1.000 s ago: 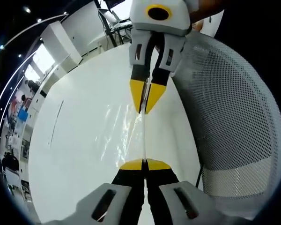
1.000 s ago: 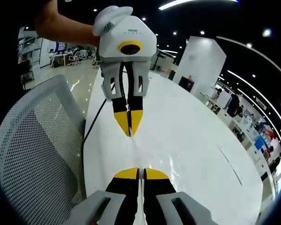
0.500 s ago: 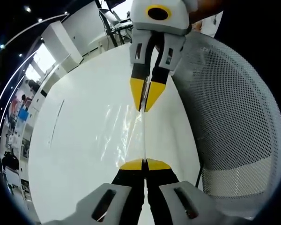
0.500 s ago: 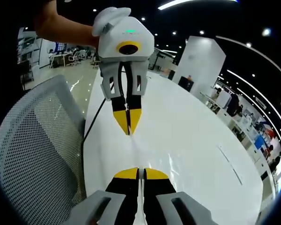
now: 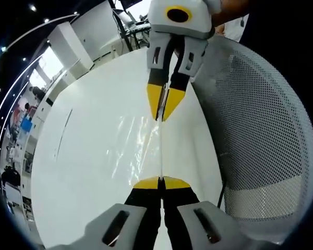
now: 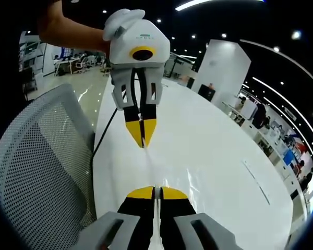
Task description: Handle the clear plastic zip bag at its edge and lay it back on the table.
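Left gripper view: white table (image 5: 83, 172), grey mesh chair back (image 5: 261, 130) beside it. Clear plastic zip bag (image 5: 138, 148) spreads over the table, its edge stretched taut between the 2 grippers. Left gripper (image 5: 161, 182) has its jaws clamped together on that edge; right gripper (image 5: 161, 119), opposite, jaws likewise closed on it.

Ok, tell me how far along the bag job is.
Done: both grippers have the clear zip bag by one edge, the left gripper and right gripper shut on it at opposite ends, facing each other. In hand: that edge is stretched taut between them above the white table, beside a mesh chair back. Left: lower the bag flat and open both grippers.
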Demonstrator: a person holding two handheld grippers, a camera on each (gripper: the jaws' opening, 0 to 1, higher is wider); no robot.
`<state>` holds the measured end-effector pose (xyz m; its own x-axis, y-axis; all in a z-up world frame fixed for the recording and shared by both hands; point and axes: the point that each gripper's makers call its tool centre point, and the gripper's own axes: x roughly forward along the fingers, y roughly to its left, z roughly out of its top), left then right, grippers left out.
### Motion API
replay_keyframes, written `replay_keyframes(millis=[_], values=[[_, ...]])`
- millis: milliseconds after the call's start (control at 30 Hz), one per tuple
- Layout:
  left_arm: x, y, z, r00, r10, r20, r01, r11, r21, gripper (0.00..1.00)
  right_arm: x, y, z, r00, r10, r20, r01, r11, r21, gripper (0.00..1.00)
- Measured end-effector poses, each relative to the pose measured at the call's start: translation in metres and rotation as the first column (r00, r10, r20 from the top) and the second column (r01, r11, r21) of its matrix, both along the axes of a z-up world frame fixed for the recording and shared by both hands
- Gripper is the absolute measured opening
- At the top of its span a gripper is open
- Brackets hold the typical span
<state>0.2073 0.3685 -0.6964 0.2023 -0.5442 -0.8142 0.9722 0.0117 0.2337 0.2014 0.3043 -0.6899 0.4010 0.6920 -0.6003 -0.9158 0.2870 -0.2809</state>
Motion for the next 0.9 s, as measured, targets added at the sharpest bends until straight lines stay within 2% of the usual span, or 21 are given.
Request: replay_keyframes(millis=[900], values=[[0.003,0.008,-0.001,1.0,0.024,0.0,-0.024,1.0,0.006,0.0,0.002,-0.011,-0.003,1.0,-0.025,-0.006,0.025,1.0,-0.009,0.0]])
